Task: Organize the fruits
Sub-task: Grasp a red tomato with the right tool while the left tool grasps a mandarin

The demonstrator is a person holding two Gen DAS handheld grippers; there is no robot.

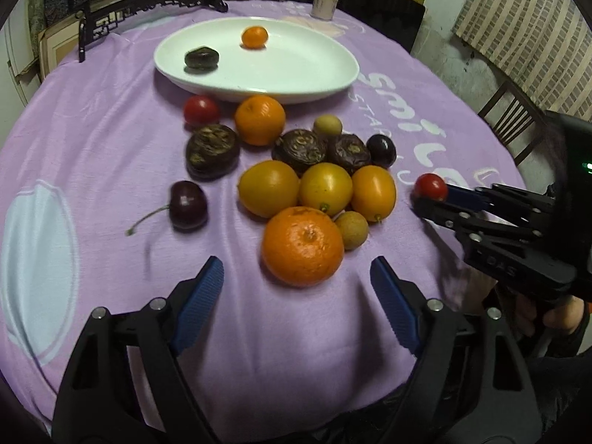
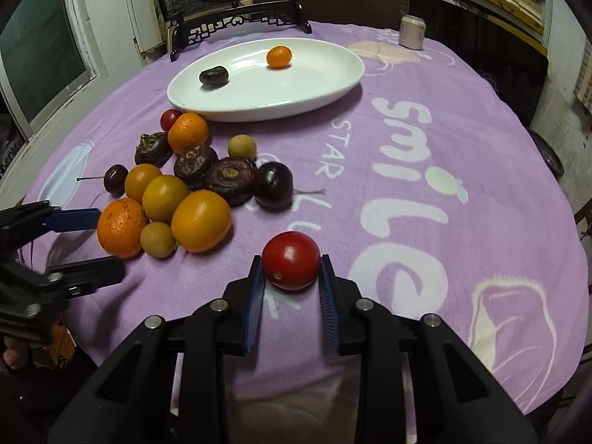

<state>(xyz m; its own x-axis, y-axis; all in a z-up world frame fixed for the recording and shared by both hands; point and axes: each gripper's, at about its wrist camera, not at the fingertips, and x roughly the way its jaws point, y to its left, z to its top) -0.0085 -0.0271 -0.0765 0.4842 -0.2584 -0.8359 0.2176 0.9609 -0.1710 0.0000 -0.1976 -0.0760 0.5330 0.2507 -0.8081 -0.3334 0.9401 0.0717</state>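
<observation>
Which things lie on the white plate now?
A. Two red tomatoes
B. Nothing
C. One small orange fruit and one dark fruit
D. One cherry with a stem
C: the plate holds only a small orange fruit and a dark fruit; all other fruit lies on the cloth.

Right gripper (image 2: 291, 262): angled downward, its blue-padded fingers (image 2: 254, 296) closed against both sides of a red cherry tomato (image 2: 291, 261). Left gripper (image 1: 296, 277): angled downward, jaws spread wide, nothing between them. A hand (image 1: 547, 310) grasps the right gripper's handle; fingertips of the other hand (image 2: 11, 355) show beneath the left gripper.
</observation>
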